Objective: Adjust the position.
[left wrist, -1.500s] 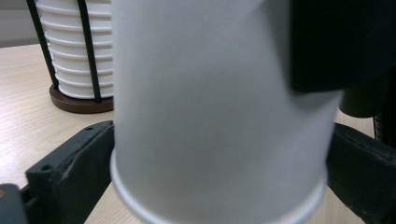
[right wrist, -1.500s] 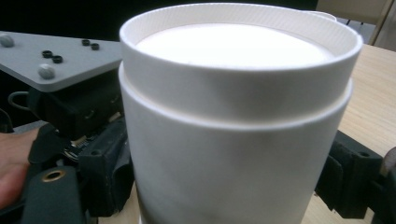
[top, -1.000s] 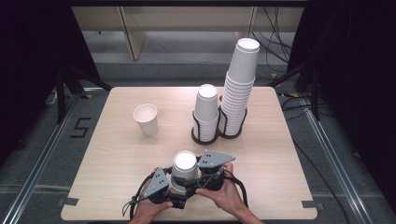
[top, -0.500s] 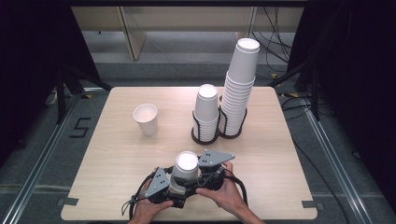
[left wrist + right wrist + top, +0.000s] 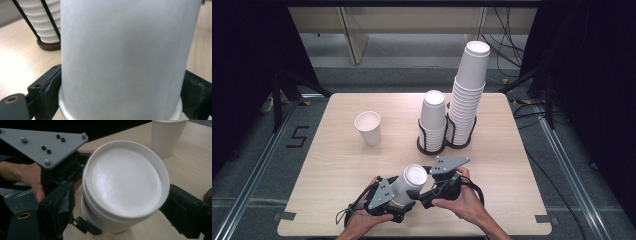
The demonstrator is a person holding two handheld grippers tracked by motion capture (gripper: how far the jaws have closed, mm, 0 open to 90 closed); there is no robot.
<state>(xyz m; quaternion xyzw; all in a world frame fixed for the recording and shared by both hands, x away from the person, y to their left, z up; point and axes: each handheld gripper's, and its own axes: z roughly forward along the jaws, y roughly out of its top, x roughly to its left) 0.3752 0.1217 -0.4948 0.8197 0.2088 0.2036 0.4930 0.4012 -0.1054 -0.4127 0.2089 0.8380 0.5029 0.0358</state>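
A white paper cup (image 5: 411, 182) is held bottom-up and tilted over the table's front edge, between both hands. My left gripper (image 5: 401, 201) grips its lower wall; its jaws have just been closing and now press on the cup (image 5: 122, 55) from both sides. My right gripper (image 5: 419, 191) comes in from the right. Its jaws stand tight against either side of the cup (image 5: 125, 180) near its closed end. There the cup looks like two nested cups.
A single upright cup (image 5: 368, 127) stands left of centre, also seen as the cup (image 5: 167, 137) in the right gripper view. At the back, a black wire holder (image 5: 432, 145) carries a short stack (image 5: 433, 115) beside a tall stack (image 5: 469, 95). Dark floor surrounds the table (image 5: 337, 165).
Both hands and the cup stay almost where they were; I see no clear shift in the high view.
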